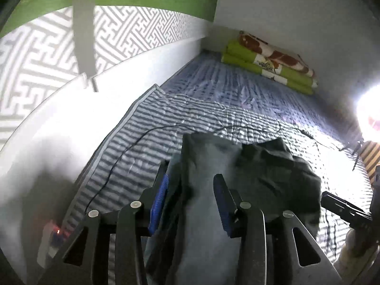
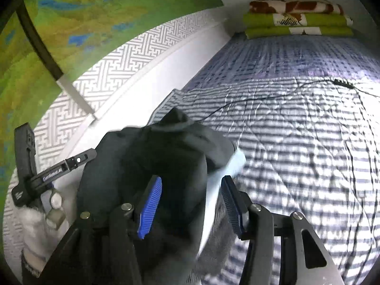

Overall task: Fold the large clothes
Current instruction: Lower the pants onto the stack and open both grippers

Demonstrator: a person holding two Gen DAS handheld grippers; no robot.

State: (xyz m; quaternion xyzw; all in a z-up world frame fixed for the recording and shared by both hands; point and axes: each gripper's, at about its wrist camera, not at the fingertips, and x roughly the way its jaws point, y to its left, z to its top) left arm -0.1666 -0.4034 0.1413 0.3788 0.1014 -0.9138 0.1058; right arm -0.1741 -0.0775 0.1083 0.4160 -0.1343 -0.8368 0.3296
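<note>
I see the bed [image 1: 237,109] under a striped quilt [image 2: 296,142], filling most of both views. Folded green blankets [image 1: 268,66] are stacked at its far end against the wall. The dark garment [image 1: 261,166] lies bunched on the quilt's near part, beside the white side board. A thin black cable [image 1: 133,142] snakes over the quilt behind it. My left gripper [image 1: 193,199] has its fingers released, cloth lying between them. My right gripper [image 2: 192,204] is likewise released over the cloth.
</note>
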